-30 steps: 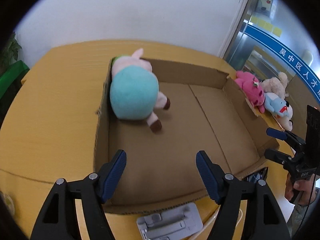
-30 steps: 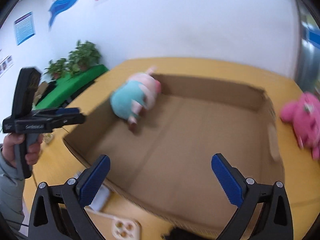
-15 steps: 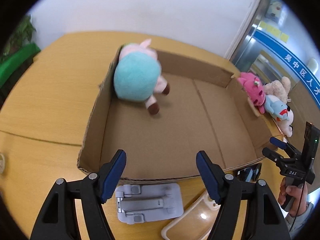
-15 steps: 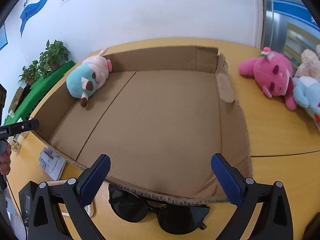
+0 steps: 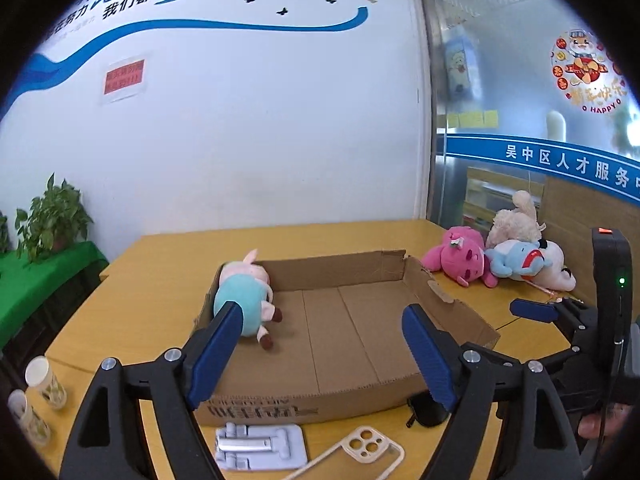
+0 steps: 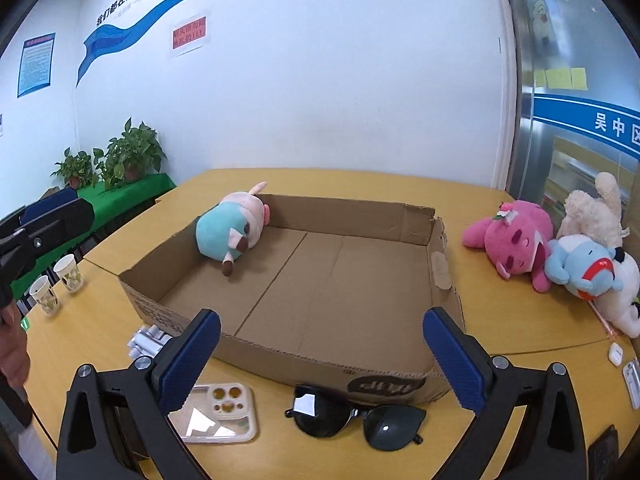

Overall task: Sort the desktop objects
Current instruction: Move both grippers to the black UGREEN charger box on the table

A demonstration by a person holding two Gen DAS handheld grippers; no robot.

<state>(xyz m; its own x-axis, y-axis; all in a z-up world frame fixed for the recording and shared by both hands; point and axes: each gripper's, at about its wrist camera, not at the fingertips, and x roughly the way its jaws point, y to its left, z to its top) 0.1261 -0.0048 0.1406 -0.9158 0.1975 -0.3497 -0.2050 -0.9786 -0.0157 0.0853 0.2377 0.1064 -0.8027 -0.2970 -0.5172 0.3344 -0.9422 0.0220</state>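
A shallow cardboard box (image 5: 448, 304) (image 6: 444, 280) sits mid-table with a pink-and-teal pig plush (image 5: 244, 296) (image 6: 230, 230) lying in its far left corner. My left gripper (image 5: 324, 352) hovers above the box's near edge, its jaws opening with nothing between them. My right gripper (image 6: 320, 356) is open and empty above the near edge too. In front of the box lie black sunglasses (image 6: 356, 416) (image 5: 426, 414), a clear phone case (image 6: 218, 412) (image 5: 360, 456) and a grey phone stand (image 5: 256, 446) (image 6: 146, 340).
A pink plush (image 6: 512, 240) (image 5: 460, 256), a blue plush (image 6: 580, 268) and a cream plush (image 6: 592, 212) lie on the table right of the box. Two paper cups (image 6: 58, 284) (image 5: 36, 392) stand at the left. A small white earbud case (image 6: 615, 352) lies at the right edge. Potted plants (image 6: 120, 156) stand behind.
Both grippers pulled back from over the box and rose, tilting up toward level, so the wall and the items in front of the box came into view. The left jaws spread slightly wider.
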